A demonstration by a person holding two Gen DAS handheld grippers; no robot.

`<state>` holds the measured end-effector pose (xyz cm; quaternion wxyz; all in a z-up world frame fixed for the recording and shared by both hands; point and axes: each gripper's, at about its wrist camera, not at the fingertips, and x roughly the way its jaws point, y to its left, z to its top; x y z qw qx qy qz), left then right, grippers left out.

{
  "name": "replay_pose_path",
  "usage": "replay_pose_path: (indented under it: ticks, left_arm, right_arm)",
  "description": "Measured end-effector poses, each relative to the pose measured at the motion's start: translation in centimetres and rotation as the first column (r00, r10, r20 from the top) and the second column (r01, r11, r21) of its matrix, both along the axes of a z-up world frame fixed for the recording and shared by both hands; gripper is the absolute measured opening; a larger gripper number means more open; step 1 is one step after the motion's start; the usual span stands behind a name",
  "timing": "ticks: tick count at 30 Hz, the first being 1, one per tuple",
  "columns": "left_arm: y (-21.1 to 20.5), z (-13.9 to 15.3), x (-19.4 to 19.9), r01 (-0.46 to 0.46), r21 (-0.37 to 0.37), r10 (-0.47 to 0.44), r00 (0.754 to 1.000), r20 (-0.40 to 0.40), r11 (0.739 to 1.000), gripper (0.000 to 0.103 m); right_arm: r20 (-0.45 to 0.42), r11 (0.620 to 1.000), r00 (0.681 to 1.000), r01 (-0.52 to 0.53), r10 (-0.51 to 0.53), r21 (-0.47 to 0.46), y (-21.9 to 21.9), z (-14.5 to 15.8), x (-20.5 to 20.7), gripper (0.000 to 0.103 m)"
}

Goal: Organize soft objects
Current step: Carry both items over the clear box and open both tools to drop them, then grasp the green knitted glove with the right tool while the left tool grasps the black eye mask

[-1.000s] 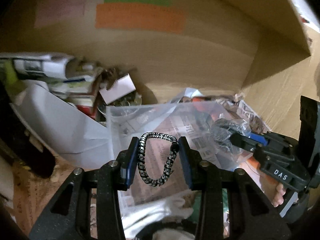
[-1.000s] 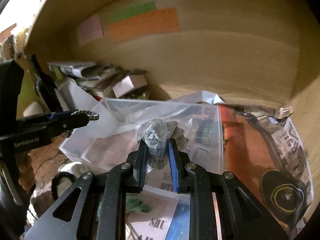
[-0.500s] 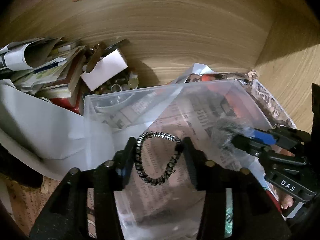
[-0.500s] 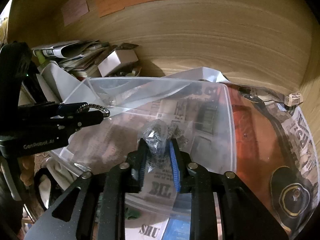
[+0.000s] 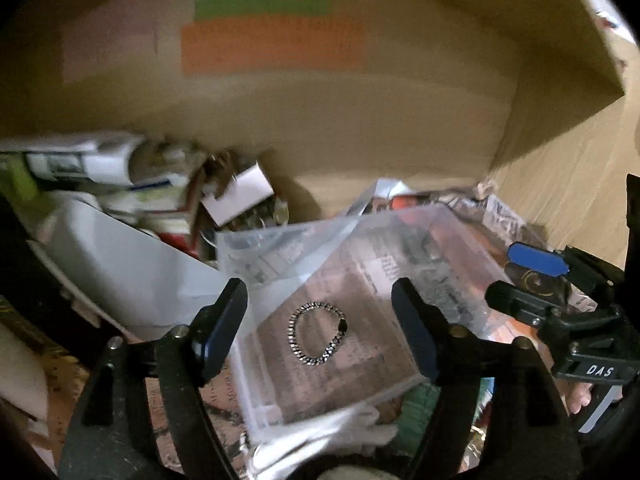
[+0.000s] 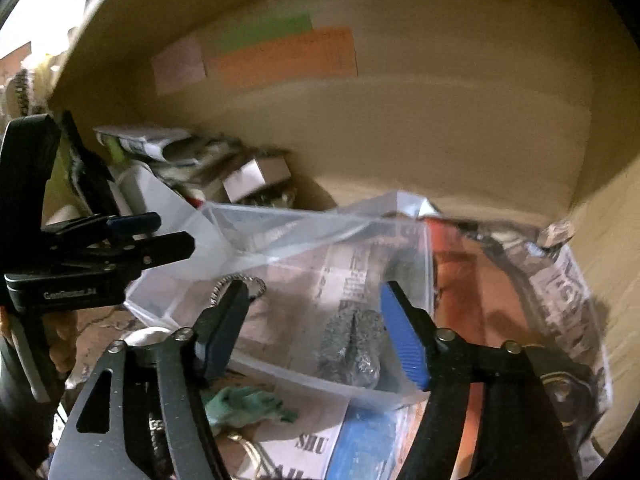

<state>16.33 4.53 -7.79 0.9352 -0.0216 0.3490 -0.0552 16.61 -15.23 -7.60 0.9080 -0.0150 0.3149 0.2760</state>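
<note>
Left wrist view: left tool (image 5: 320, 324), spread wide and empty, above a clear plastic bin (image 5: 240, 248); black-and-white hair tie (image 5: 318, 334) flat on the bin's floor. Right wrist view: right tool (image 6: 314, 330), likewise apart, over a grey scrunchie (image 6: 352, 346) inside the same bin, near its front wall.

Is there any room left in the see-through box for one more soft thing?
Yes. Inside the clear box, the floor between the hair tie and the grey scrunchie is bare, and so is the far part toward the back wall. Outside it is crowded: papers and small boxes on the left, newspaper on the right.
</note>
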Motion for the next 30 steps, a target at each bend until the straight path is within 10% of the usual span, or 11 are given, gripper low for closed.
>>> replay_pose_path:
  ticks: [7, 21, 30]
  left_arm:
    - [1.2, 1.3, -4.6, -0.026, 0.000, 0.026, 0.997, 0.069, 1.000, 0.093]
    - [1.8, -4.2, -10.1, -0.038, 0.059, 0.040, 0.999, -0.036, 0.998, 0.093]
    - [2.0, -7.2, -10.1, 0.000, 0.001, 0.000, 0.991, -0.134, 1.000, 0.049]
  right_arm:
    - [0.076, 1.000, 0.997, -0.020, 0.018, 0.017, -0.6, 1.5, -3.5, 0.075]
    - [-0.025, 0.998, 0.998, -0.052, 0.053, 0.034, 0.0, -2.4, -6.3, 0.080]
    - [-0.118, 0.997, 0.990, -0.075, 0.076, 0.014, 1.4, -5.1, -5.7, 0.078]
